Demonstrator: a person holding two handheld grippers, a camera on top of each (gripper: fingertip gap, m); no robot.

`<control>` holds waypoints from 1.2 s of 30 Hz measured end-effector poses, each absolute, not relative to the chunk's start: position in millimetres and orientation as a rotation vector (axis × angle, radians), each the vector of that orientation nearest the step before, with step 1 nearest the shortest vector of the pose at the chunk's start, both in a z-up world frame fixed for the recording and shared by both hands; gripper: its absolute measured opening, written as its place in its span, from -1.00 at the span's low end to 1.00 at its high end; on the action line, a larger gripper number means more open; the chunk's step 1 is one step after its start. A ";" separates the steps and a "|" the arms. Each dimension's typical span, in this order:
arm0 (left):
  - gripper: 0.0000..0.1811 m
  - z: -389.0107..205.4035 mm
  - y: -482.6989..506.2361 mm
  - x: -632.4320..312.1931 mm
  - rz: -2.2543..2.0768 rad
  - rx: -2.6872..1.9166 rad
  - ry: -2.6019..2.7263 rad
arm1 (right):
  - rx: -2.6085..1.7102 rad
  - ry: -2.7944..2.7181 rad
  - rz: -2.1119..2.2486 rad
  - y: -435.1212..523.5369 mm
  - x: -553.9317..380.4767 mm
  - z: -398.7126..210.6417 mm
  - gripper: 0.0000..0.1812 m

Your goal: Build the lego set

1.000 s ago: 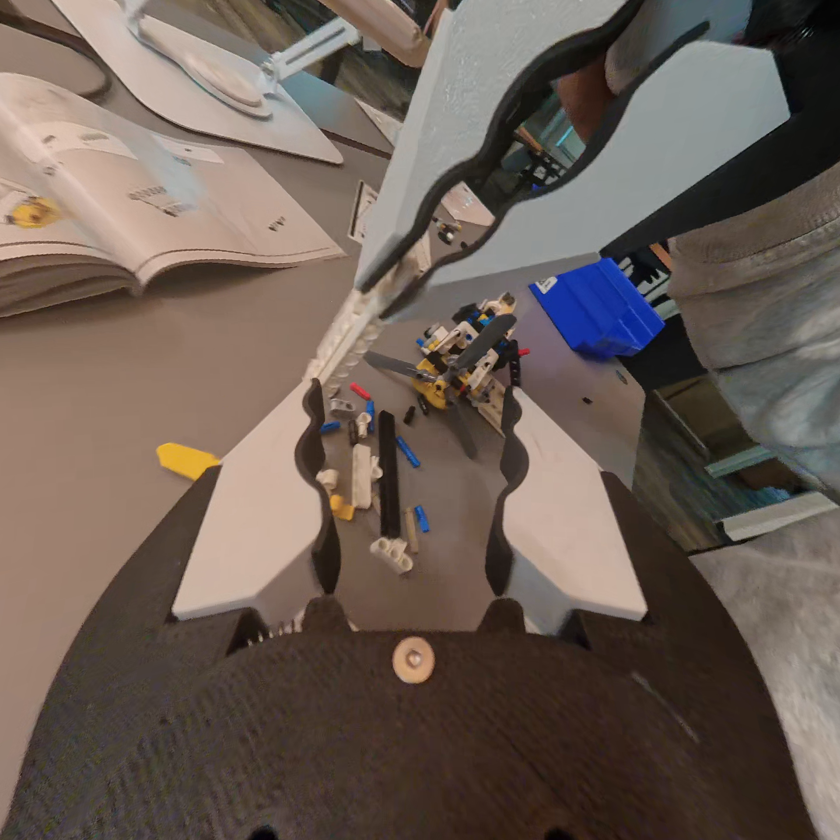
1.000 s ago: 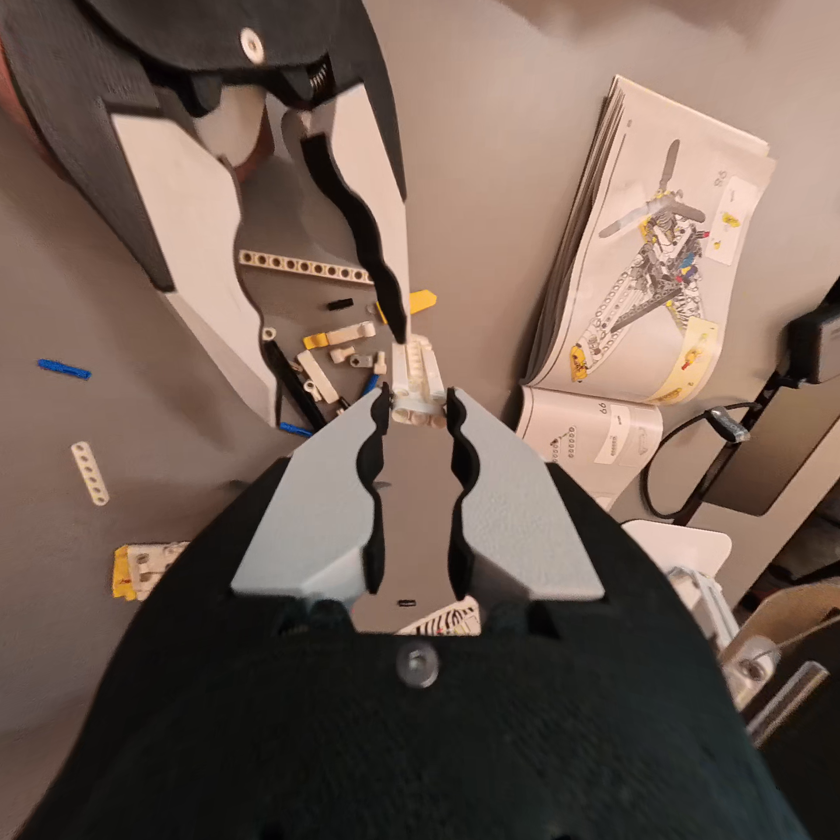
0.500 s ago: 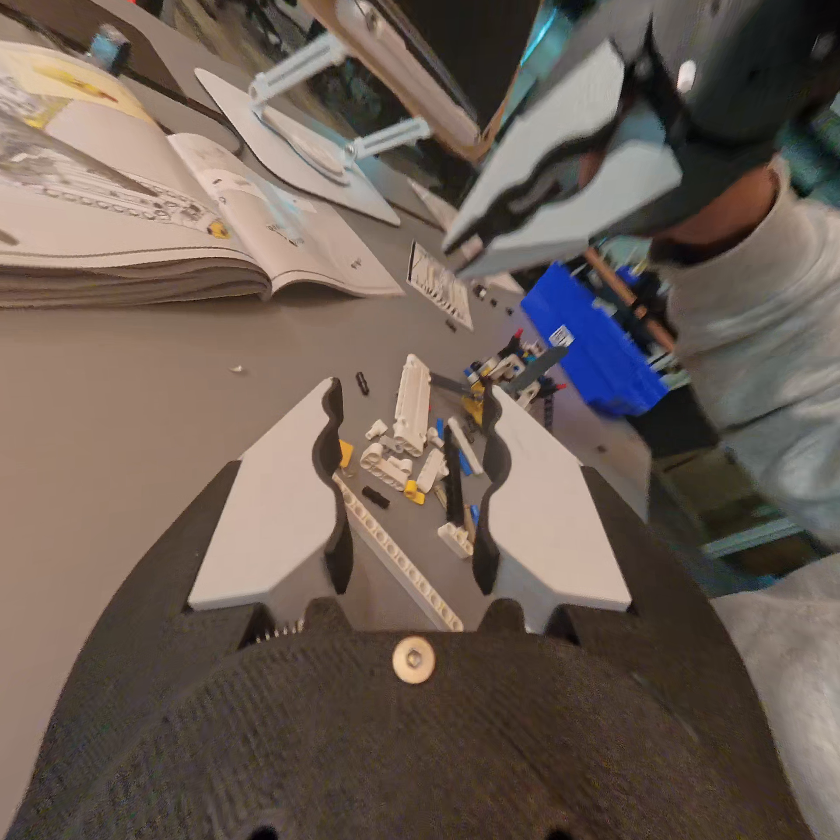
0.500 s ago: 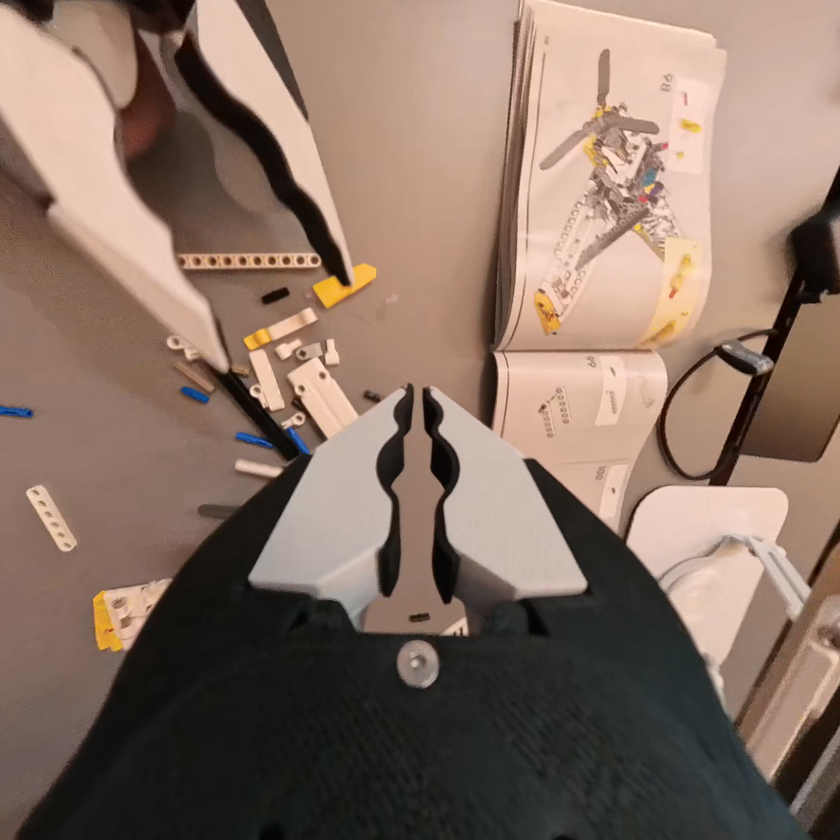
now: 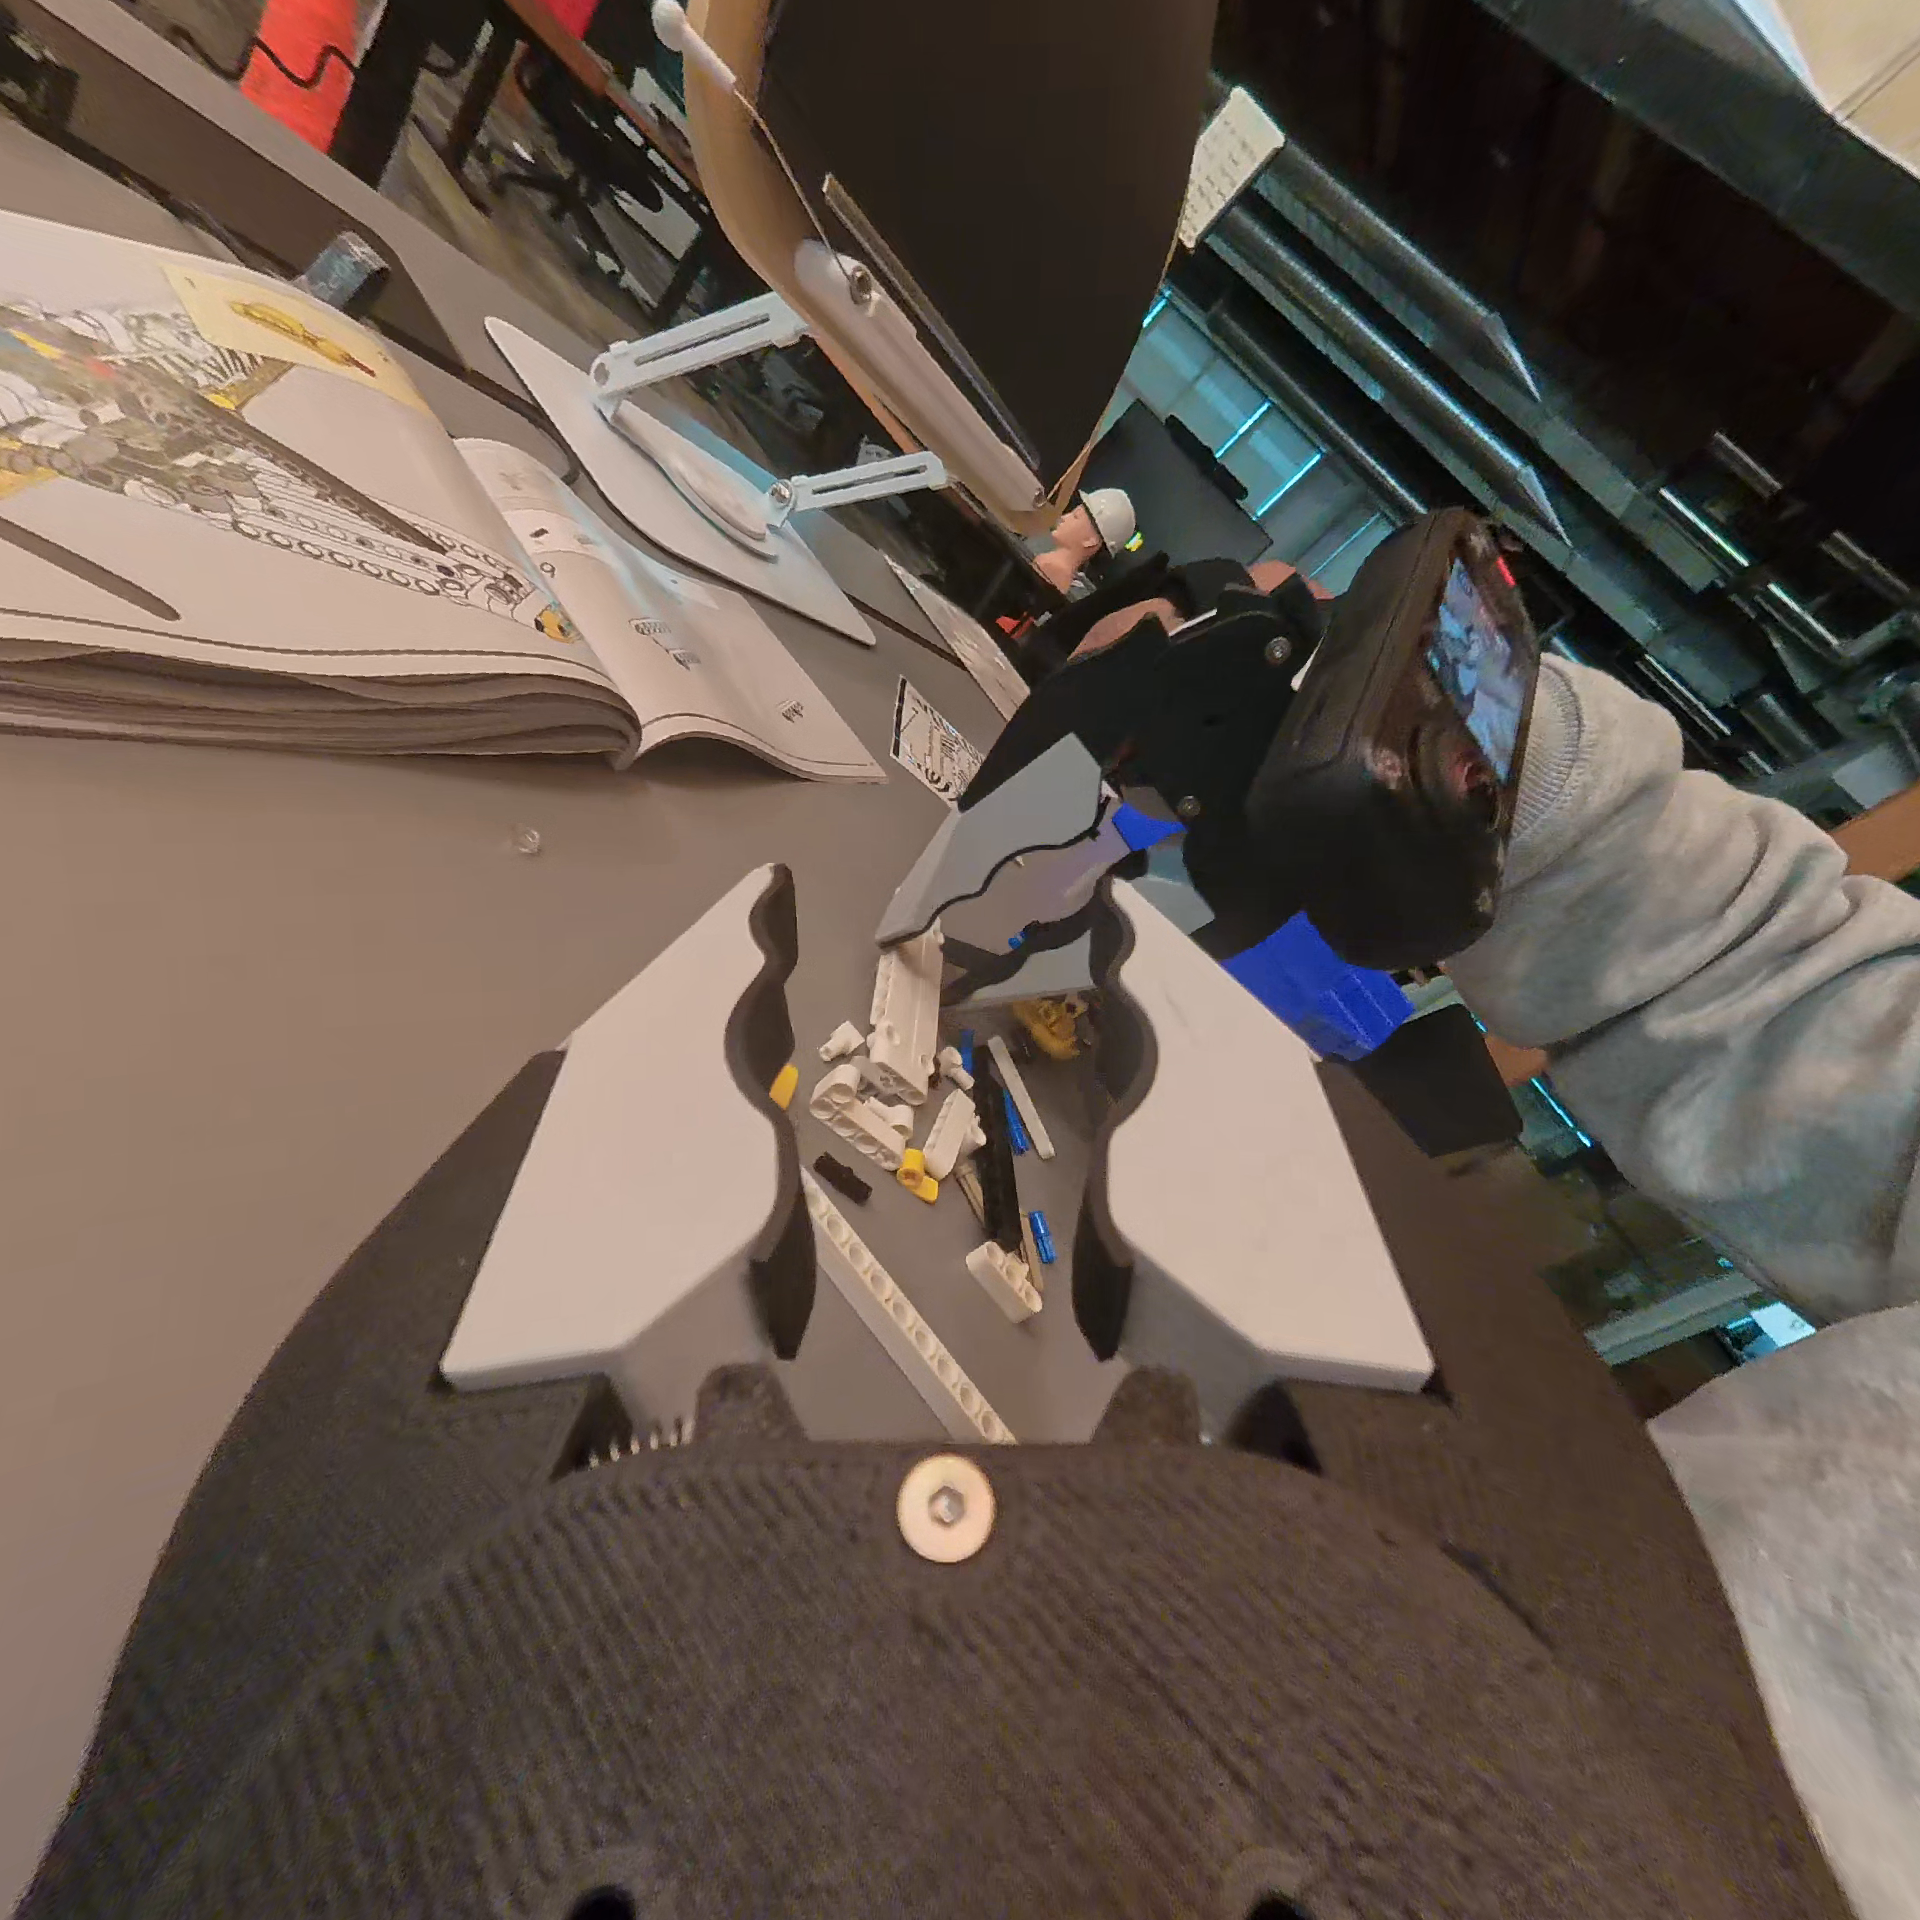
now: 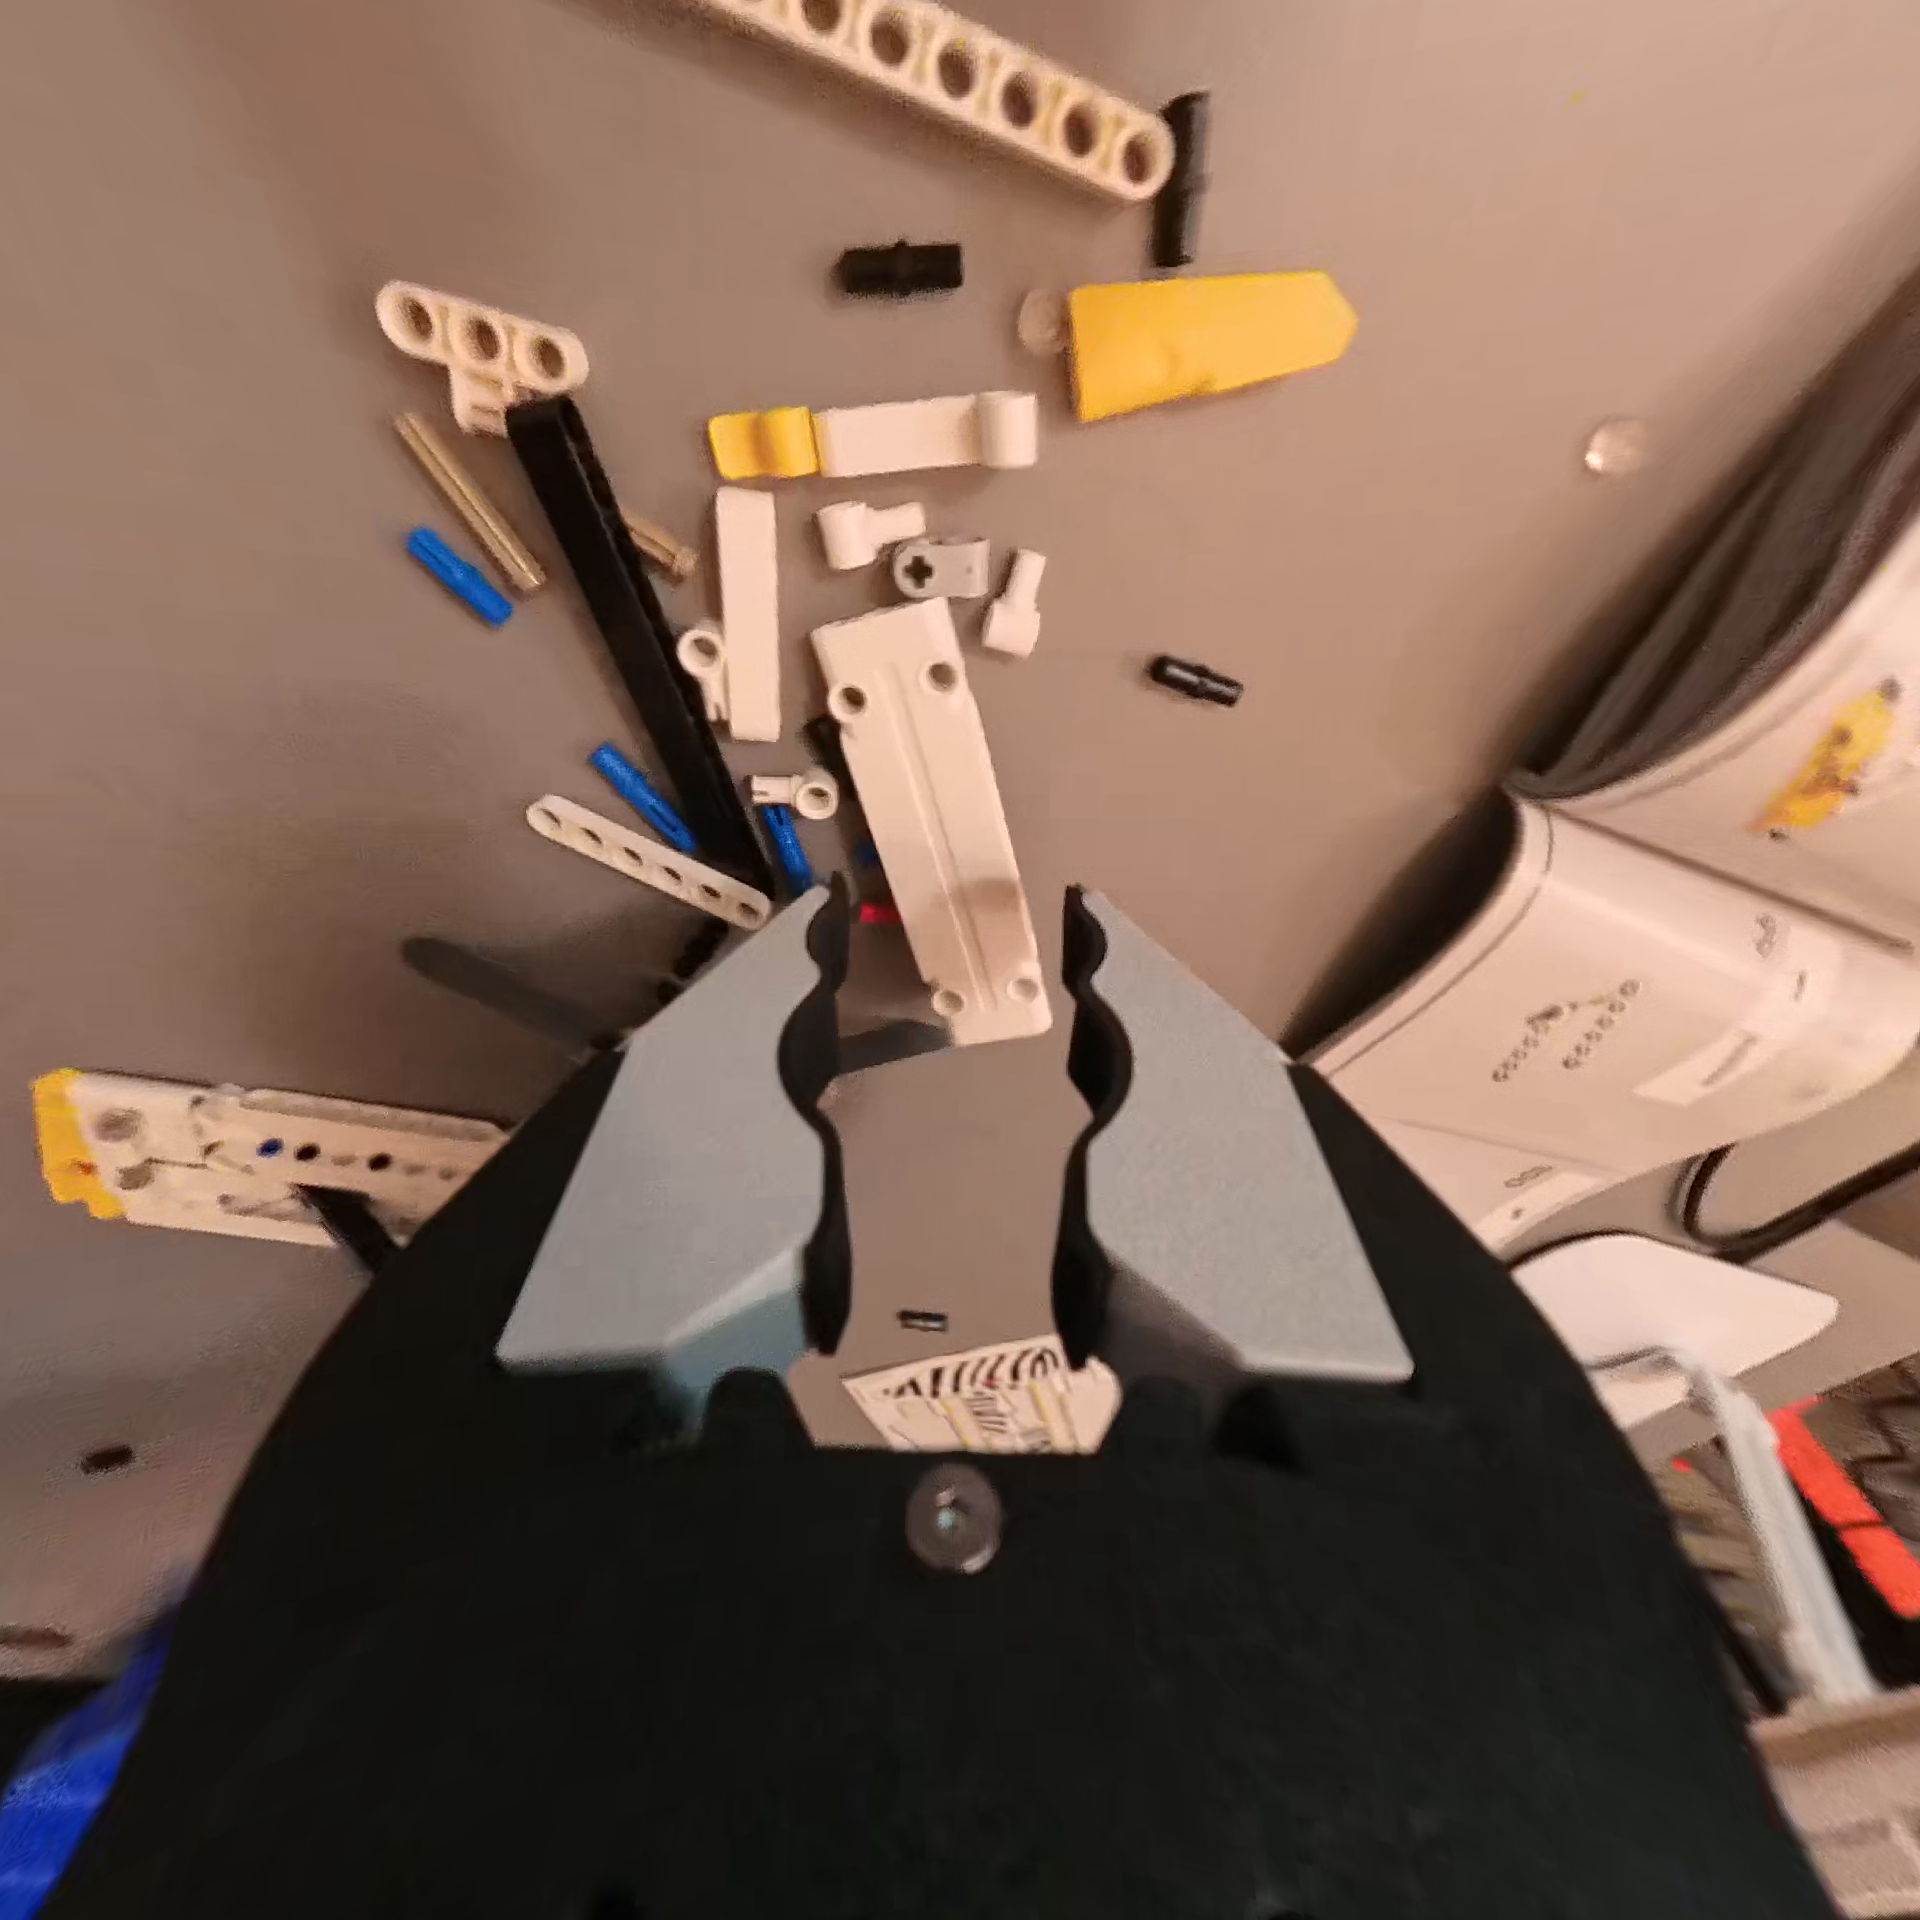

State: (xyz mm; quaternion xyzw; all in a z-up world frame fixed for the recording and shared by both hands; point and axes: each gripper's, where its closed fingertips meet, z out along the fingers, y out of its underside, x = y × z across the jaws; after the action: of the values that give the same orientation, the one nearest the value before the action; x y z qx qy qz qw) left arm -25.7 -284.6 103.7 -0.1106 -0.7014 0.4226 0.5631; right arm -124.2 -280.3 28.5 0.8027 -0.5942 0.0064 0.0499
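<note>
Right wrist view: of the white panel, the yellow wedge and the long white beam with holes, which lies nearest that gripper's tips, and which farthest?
From the right gripper:
1. White panel, just ahead, its near end between the fingertips.
2. Yellow wedge, farther, to the right.
3. Long white beam, farthest, at the top edge.

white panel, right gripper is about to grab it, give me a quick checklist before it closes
1. Right gripper open: ok.
2. Right gripper empty: ok.
3. White panel lying flat on the table: ok.
4. Panel's near end between the fingertips: ok, though whether they are down at its level: cannot tell.
5. Space around the panel: not ok; blue pin and small white connector crowd its left edge.
6. Left gripper open and off the panel: ok.
</note>
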 end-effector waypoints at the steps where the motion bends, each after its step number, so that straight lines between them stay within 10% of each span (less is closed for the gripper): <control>1: -0.40 103.9 -285.0 -24.8 0.991 -0.251 -1.647 | 2.452 -1.772 -0.008 -280.6 -124.5 24.9 -0.58; 36: -0.37 87.9 -306.2 2.0 1.206 -0.197 -1.889 | 1.971 -2.651 0.251 -344.2 -100.4 41.9 -0.75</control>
State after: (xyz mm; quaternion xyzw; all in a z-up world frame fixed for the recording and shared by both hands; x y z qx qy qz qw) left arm 2.0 -306.2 87.9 -0.0789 -0.7577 0.4836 0.4311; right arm -100.4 -344.2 41.9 0.5928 -0.7973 0.0755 -0.0854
